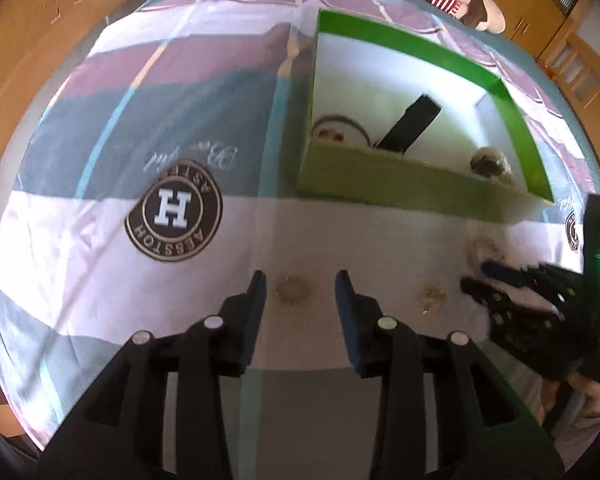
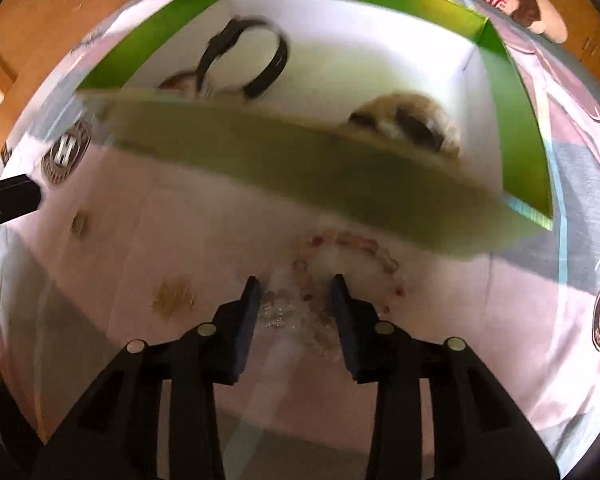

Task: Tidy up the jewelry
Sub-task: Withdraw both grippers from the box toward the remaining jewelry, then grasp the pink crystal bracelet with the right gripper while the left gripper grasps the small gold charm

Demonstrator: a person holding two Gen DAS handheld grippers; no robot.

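On the left of the bedspread [image 1: 100,240] sits a round dark badge [image 1: 174,210] with a white H. Next along, the left gripper [image 1: 300,286] points down at the sheet, jaws parted and holding nothing; a small golden ring-shaped piece [image 1: 292,290] lies between the tips, too blurred to name. Just right of it lies a small golden trinket [image 1: 432,298], also unclear. Behind stands the green box [image 1: 400,188], white inside; its near wall hides the lower part of a black band [image 2: 256,56], a reddish piece [image 1: 334,132] and a brownish bundle [image 1: 490,162]. In front of the box, the right gripper [image 2: 294,292] hangs with jaws apart, gripping nothing, over a beaded bracelet [image 2: 360,252] of pinkish beads beside clear sparkling ones, all smeared by motion.
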